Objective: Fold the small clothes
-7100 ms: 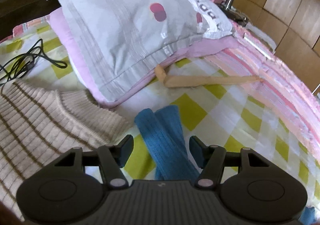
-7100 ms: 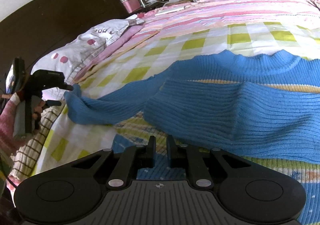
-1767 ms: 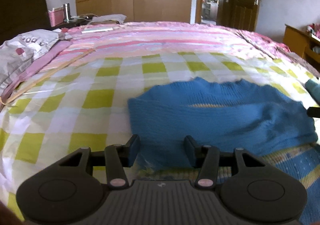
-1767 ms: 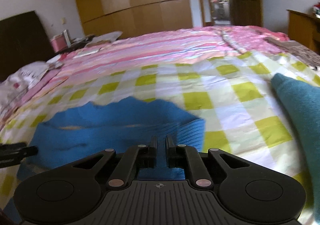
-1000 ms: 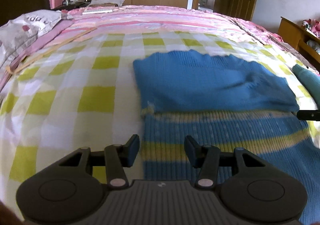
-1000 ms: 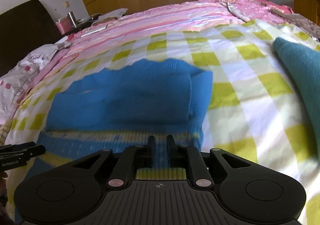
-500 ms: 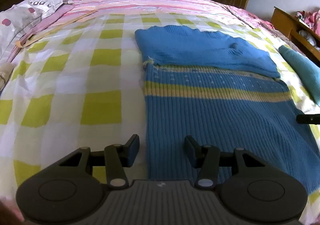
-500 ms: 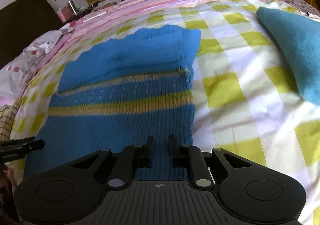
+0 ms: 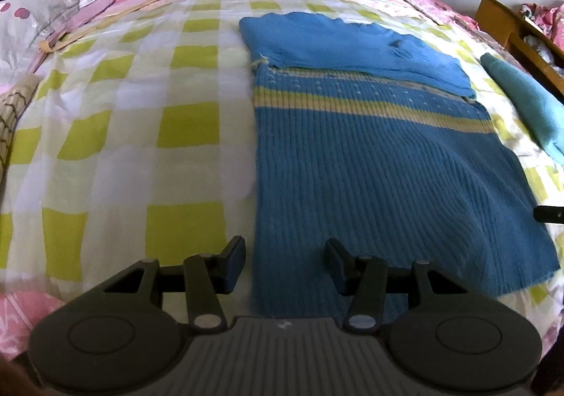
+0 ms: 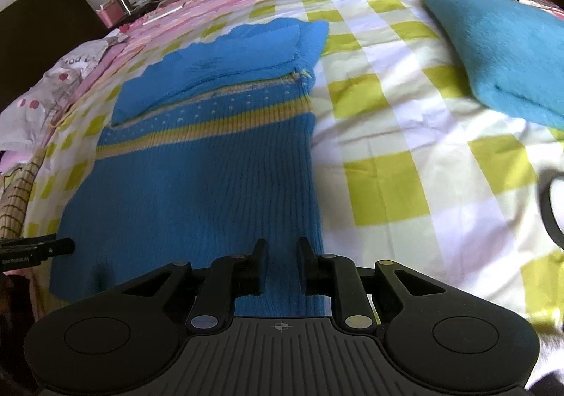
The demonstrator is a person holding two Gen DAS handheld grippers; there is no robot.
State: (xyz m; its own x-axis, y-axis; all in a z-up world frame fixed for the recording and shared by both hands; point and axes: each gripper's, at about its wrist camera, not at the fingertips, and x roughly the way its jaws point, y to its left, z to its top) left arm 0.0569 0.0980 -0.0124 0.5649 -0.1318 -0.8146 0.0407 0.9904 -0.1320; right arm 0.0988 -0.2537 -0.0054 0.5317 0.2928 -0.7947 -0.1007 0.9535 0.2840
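Note:
A blue knit sweater (image 9: pixel 380 163) with a yellow band lies flat on the checked bed, both sleeves folded across its chest; it also shows in the right wrist view (image 10: pixel 197 170). My left gripper (image 9: pixel 284 256) is open and empty, just above the sweater's near left hem corner. My right gripper (image 10: pixel 281 256) is slightly open and empty, just above the near right hem corner. Each gripper's tip shows at the edge of the other's view.
A folded teal garment (image 10: pixel 507 54) lies right of the sweater, also in the left wrist view (image 9: pixel 521 107). A beige striped sweater (image 9: pixel 12 107) and grey pillow (image 9: pixel 42 8) lie at the left. A wooden cabinet (image 9: pixel 511 18) stands beyond the bed's right side.
Both grippers have pulled back from the folded sleeves toward the sweater's hem. The right gripper's jaws have parted a little. The sweater has not moved.

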